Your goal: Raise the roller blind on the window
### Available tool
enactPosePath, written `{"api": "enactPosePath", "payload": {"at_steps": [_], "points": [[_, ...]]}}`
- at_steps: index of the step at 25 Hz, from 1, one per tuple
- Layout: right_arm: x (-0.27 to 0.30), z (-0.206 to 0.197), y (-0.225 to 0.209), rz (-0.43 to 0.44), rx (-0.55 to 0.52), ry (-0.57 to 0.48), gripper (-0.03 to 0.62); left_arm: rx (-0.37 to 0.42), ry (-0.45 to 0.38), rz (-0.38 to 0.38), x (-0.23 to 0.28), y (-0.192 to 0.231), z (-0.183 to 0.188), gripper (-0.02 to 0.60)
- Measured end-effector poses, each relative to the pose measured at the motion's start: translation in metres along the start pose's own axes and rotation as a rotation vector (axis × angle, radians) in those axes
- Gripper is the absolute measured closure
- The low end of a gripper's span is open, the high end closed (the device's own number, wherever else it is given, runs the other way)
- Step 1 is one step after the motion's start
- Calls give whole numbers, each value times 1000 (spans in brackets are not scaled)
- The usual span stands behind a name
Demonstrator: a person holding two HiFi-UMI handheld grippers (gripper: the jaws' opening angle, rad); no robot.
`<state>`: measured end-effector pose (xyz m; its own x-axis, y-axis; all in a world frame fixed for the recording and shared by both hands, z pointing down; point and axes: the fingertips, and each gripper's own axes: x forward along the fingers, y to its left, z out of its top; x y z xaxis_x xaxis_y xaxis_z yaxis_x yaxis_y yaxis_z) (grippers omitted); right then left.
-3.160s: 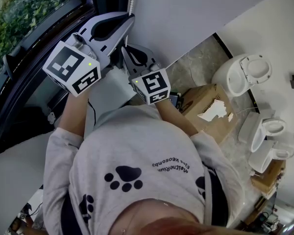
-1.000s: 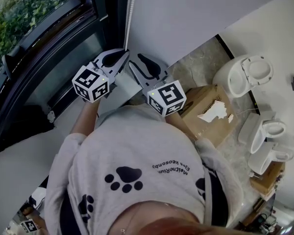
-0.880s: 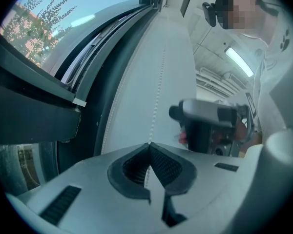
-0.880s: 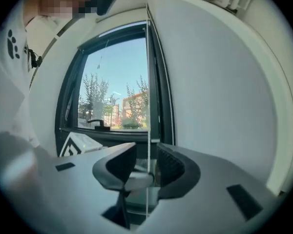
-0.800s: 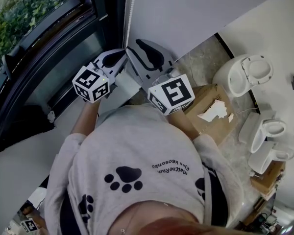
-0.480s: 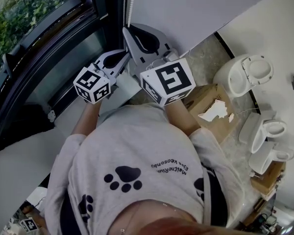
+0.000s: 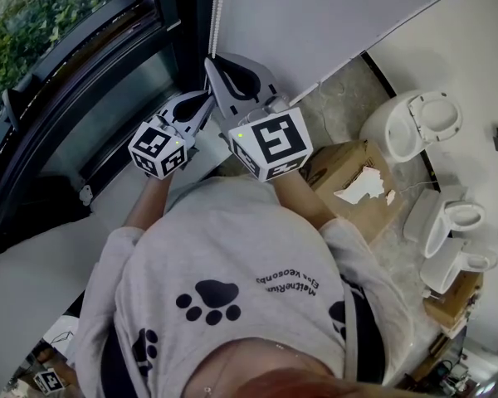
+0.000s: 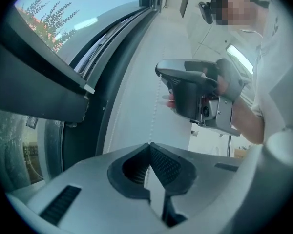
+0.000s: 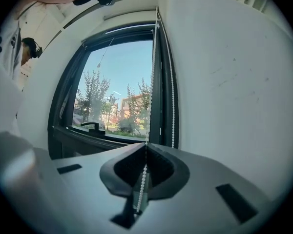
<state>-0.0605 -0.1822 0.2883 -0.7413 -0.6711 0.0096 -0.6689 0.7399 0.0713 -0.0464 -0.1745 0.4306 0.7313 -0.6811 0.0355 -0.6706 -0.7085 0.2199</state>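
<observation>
Right gripper (image 7: 216, 63), 1 o'clock of left gripper (image 7: 204, 100): jaws just closed on chain (image 9: 153, 82) | left: clamped on chain lower down | window (image 9: 118, 89) glass bare, blind unseen, probably near top | left: few pulls, if any

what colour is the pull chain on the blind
The bead chain is white, a string of small round beads; it shows best in the right gripper view.

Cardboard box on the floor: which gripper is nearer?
Right. The right gripper is just up-left of the cardboard box; the left gripper is farther left, toward the window.
</observation>
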Motion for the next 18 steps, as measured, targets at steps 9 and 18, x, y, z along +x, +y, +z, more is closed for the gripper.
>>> {"api": "enactPosePath", "payload": {"at_steps": [9, 18], "points": [[1, -57, 3, 13, 20, 106, 585, -49, 88, 30, -4, 6, -56, 572], [2, -107, 11, 25, 43, 183, 585, -76, 148, 66, -14, 13, -103, 572]]}}
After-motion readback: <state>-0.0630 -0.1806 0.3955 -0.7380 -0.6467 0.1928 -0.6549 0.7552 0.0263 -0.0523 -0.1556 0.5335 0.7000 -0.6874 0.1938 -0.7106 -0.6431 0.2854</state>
